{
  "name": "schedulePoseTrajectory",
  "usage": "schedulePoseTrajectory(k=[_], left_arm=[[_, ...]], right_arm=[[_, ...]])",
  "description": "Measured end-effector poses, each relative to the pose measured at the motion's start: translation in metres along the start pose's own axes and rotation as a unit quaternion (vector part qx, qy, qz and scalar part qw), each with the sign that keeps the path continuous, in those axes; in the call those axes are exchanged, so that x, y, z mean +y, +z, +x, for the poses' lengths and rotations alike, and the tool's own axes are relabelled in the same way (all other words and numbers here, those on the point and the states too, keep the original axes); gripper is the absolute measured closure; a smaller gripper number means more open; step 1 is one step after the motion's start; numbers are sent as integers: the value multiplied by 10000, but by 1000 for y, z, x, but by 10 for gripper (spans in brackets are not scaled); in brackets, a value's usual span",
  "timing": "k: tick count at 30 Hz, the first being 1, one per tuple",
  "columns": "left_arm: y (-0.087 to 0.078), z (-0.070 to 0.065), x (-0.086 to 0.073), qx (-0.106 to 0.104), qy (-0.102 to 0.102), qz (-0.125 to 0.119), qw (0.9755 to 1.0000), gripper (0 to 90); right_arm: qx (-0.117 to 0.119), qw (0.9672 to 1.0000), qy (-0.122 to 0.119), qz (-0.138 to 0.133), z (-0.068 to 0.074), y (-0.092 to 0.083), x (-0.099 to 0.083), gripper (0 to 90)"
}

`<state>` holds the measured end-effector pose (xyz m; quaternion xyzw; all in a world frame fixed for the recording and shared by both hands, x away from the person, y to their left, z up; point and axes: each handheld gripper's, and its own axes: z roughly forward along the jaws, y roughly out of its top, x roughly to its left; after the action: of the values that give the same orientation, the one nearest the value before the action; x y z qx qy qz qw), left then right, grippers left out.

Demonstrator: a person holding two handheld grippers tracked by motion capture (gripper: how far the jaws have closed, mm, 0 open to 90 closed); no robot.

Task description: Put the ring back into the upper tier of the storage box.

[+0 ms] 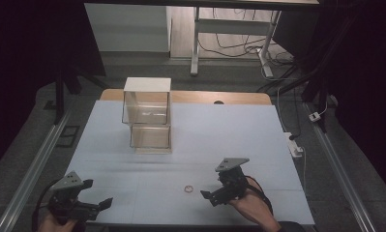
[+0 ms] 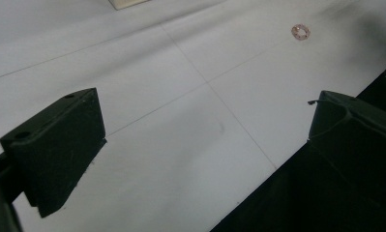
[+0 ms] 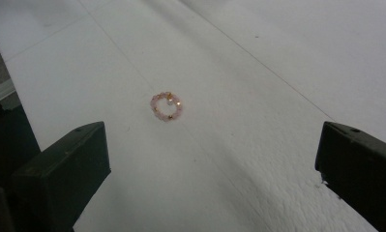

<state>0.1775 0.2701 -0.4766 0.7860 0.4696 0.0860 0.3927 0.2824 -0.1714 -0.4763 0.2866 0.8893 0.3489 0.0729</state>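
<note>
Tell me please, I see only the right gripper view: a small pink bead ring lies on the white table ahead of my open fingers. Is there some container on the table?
Observer: Yes. A clear two-level case with a white top stands at the far side of the table, well beyond the bead ring.
Operator: Where is the left gripper?
Observer: The left gripper is at the near left edge of the table, fingers open, holding nothing.
Operator: Is it close to the ring?
Observer: No, the ring lies apart from it, much nearer the right gripper.
</note>
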Motion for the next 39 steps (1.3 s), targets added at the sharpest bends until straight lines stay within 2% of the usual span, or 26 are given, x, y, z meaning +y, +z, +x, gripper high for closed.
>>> schedulePoseTrajectory(k=[2,4,10,20,31,33,34,36,38,39], left_arm=[[0,0,0,0,-3,-1,10000,0],[0,0,0,-4,-2,0,10000,0],[0,0,0,-17,-1,9,10000,0],[0,0,0,-16,5,2,10000,0],[0,0,0,-35,26,-4,10000,0],[0,0,0,-51,21,-3,10000,0],[0,0,0,-52,24,-3,10000,0],[0,0,0,-53,40,1,10000,0],[0,0,0,-47,47,4,10000,0],[0,0,0,-48,46,3,10000,0]], right_arm=[[13,10000,3,35,0,2,1,0],[33,9998,-97,147,0,9,5,0],[60,9994,-234,251,0,21,9,0],[-34,9988,-281,394,-2,46,19,0],[-155,9965,-519,634,0,77,27,20],[-125,9956,-601,707,0,80,27,73],[-47,9946,-677,789,0,82,27,215],[-25,9937,-735,849,2,82,27,243],[72,9920,-925,852,3,81,27,413],[170,9902,-1045,908,6,78,29,567]])
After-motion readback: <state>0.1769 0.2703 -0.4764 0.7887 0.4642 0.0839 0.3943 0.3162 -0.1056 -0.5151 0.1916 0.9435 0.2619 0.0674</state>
